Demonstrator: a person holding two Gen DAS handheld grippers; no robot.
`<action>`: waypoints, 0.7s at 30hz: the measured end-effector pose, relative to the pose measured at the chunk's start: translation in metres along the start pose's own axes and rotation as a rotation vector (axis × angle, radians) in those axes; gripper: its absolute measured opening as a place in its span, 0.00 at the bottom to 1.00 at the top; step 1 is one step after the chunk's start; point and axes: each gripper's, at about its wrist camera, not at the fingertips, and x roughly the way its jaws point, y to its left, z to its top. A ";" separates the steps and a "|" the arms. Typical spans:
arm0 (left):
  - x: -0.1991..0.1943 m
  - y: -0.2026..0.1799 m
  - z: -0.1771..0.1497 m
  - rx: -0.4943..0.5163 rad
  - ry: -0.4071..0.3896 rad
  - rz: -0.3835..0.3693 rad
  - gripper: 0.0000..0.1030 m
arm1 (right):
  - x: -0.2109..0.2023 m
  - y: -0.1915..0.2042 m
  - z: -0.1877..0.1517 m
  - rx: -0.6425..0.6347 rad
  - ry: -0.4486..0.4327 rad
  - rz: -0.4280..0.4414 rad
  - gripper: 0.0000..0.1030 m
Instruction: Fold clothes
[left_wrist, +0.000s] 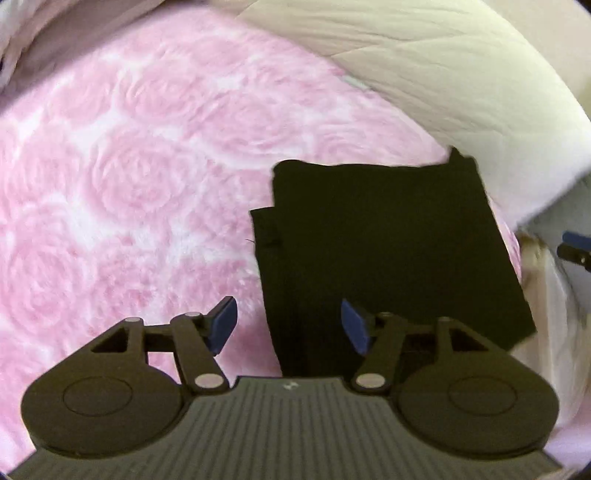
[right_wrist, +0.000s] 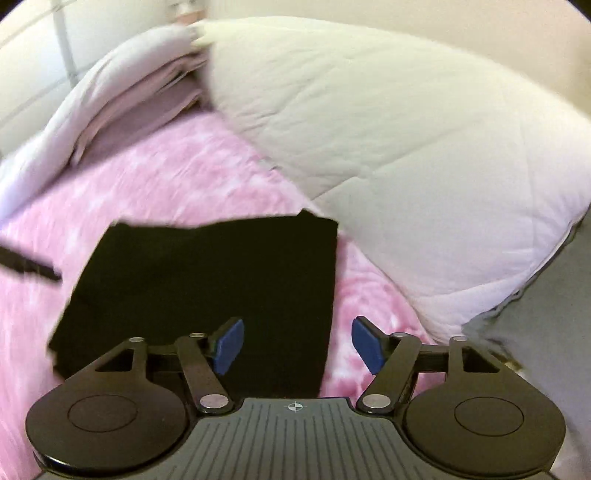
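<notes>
Lying as a flat folded rectangle on pink bed (left_wrist: 129, 184), black garment (left_wrist: 376, 236) looks done; both claws, left (left_wrist: 288, 325) & right (right_wrist: 297, 345), held apart, empty

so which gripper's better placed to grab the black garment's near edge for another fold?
Probably left. The left gripper is open, one pad over the black garment. The right gripper is open too, straddling its right edge, half over the pink blanket.

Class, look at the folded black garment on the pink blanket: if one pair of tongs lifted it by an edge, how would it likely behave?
The black garment lies flat in layers, so it is probably floppy: lifted by one edge, it would likely droop and unfold. Pushed, it might bunch rather than slide, since the pink blanket looks plush. It seems thin, so probably light.
</notes>
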 end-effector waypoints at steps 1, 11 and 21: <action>0.007 0.006 0.007 -0.035 0.004 -0.011 0.56 | 0.011 -0.004 0.005 0.019 0.001 0.010 0.69; 0.067 0.010 0.015 -0.156 0.085 -0.157 0.46 | 0.128 -0.066 0.022 0.269 0.058 0.158 0.66; 0.056 -0.005 0.056 -0.029 0.041 -0.151 0.20 | 0.125 -0.088 0.052 0.259 0.032 0.220 0.04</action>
